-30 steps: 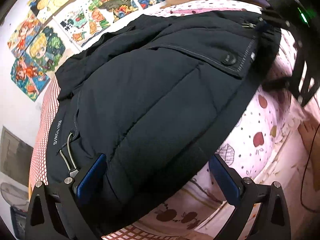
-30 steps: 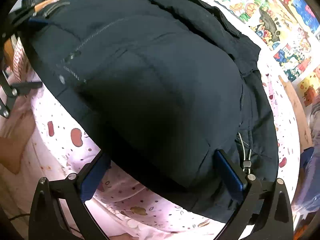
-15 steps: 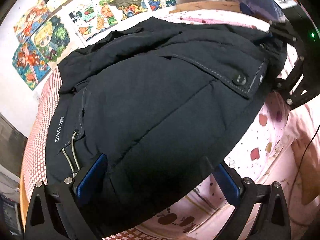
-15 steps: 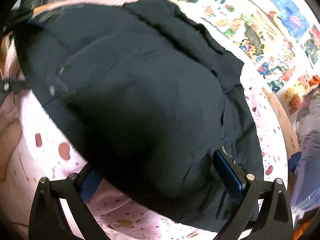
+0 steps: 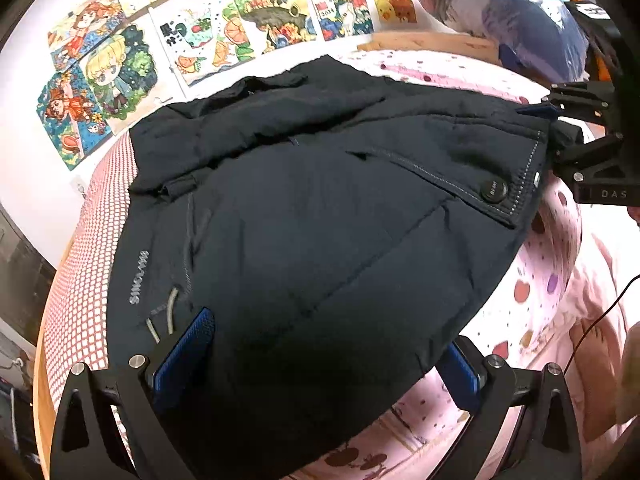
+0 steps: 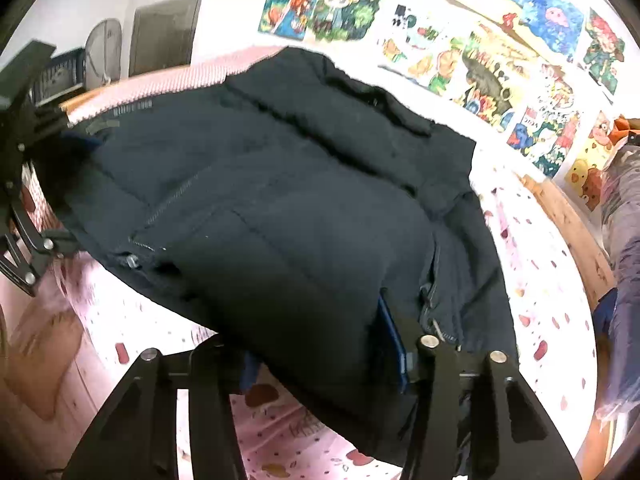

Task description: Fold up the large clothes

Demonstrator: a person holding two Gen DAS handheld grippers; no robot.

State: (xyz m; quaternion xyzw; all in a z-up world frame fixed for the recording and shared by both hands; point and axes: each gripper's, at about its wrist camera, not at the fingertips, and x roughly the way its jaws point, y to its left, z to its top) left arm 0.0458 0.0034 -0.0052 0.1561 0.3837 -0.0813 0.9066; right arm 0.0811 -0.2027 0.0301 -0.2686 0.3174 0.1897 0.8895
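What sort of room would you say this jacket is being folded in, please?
Most likely a bedroom: the dark jacket lies on a bed with a pink patterned sheet, and cartoon posters cover the wall behind it.

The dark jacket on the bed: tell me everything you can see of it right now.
The jacket is a navy, quilted, puffy coat, fabric matte and creased. It lies spread across the pink patterned bedspread, collar end toward the poster wall. Visible parts: a pocket flap with pale stitching and a dark snap button, grey lettering and a drawcord near the hem. The left gripper straddles one hem corner; the right gripper has just been closing on the other.
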